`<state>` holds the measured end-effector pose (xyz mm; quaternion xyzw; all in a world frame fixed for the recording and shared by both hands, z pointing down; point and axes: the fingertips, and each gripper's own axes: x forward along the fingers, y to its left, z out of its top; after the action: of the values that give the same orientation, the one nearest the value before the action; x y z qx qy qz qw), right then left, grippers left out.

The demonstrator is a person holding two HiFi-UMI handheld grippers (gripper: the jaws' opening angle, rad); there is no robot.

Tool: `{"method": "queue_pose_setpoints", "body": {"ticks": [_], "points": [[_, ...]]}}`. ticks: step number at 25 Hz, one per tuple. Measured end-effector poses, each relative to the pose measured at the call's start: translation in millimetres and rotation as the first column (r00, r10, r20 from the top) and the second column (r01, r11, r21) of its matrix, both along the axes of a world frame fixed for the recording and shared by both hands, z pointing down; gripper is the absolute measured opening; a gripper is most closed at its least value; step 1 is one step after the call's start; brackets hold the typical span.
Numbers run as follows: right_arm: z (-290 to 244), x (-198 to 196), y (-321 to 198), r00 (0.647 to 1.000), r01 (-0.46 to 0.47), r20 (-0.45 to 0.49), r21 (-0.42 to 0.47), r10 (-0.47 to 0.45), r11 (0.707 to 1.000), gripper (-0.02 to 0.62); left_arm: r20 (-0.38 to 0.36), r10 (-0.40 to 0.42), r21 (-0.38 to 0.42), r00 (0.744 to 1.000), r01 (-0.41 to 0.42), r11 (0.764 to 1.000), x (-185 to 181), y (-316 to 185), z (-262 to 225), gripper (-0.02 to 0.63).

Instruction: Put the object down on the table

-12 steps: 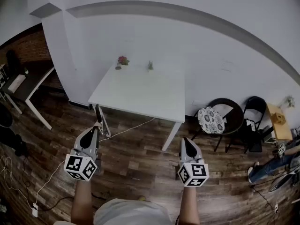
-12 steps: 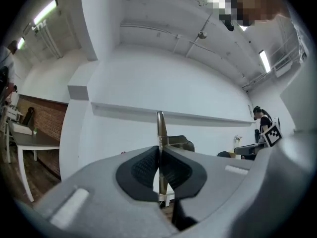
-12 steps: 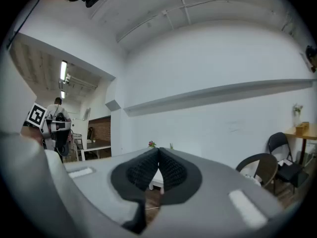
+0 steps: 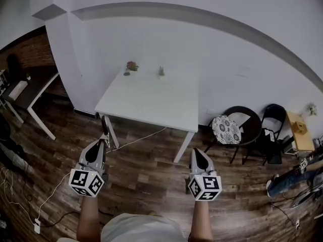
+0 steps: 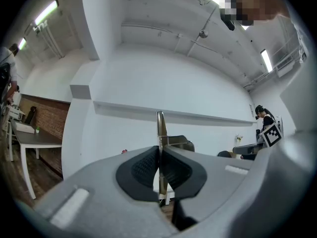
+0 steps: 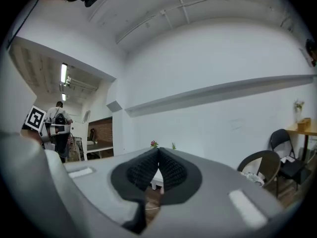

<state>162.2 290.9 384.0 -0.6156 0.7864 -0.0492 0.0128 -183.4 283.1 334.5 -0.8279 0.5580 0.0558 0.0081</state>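
My left gripper [image 4: 103,141] is shut on a thin flat metal piece [image 4: 104,126] that sticks out past the jaws toward the table. In the left gripper view this metal piece [image 5: 160,129] is seen edge-on, clamped upright between the black pads [image 5: 142,168]. My right gripper [image 4: 196,153] is shut with nothing in it, and in the right gripper view its pads [image 6: 171,171] meet. The white table [image 4: 151,102] stands ahead against the wall. Both grippers hang over the wooden floor, short of the table's front edge.
Two small plants [image 4: 132,65] [image 4: 161,71] stand at the table's far edge. A patterned chair [image 4: 227,129] and a black chair [image 4: 272,125] are at the right, a grey desk [image 4: 30,92] at the left. A white cable [image 4: 136,139] runs across the floor under the table.
Both grippers have shifted only slightly; the left one still holds the metal piece. At the left edge a dark shape has moved.
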Motion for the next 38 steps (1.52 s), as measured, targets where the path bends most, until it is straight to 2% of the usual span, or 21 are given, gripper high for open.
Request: {"method": "queue_pose_setpoints", "body": {"ticks": [16, 26, 38], "points": [[6, 0, 6, 1.0, 0.022, 0.021, 0.013, -0.023, 1.0, 0.003, 0.0, 0.004, -0.024, 1.0, -0.004, 1.0, 13, 2, 10, 0.011], [12, -6, 1, 0.997, 0.076, 0.034, 0.002, -0.076, 0.997, 0.003, 0.007, 0.001, -0.034, 1.0, 0.0, 0.999, 24, 0, 12, 0.011], [22, -12, -42, 0.995, 0.085, 0.051, -0.024, -0.083, 0.996, 0.003, -0.002, 0.02, -0.069, 1.0, -0.02, 0.997, 28, -45, 24, 0.011]]}}
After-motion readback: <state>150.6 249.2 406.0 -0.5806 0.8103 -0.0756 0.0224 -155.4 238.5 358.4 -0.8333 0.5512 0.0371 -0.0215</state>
